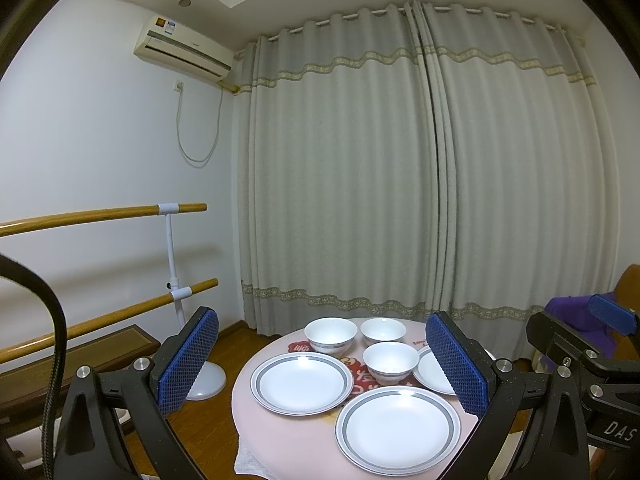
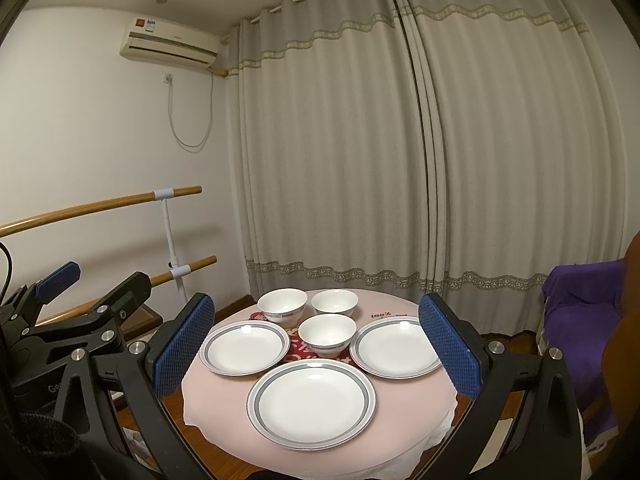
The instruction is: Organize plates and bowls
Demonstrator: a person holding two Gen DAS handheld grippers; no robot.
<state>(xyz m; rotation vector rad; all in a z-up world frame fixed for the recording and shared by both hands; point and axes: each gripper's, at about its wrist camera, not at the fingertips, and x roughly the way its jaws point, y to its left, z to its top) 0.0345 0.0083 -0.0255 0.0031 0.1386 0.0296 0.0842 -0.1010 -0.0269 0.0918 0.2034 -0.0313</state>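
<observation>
Awaiting start: nothing stacked.
Crockery: three white grey-banded plates (image 2: 311, 403) and three white bowls (image 2: 327, 335) spread singly on the round pink worktop (image 2: 408, 408).
Fingers: left gripper (image 1: 322, 364) and right gripper (image 2: 316, 356) held wide apart, empty.

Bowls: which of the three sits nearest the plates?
The front bowl, alone in the gap between the left plate and right plate. The other two bowls sit behind it, by the curtain.
</observation>
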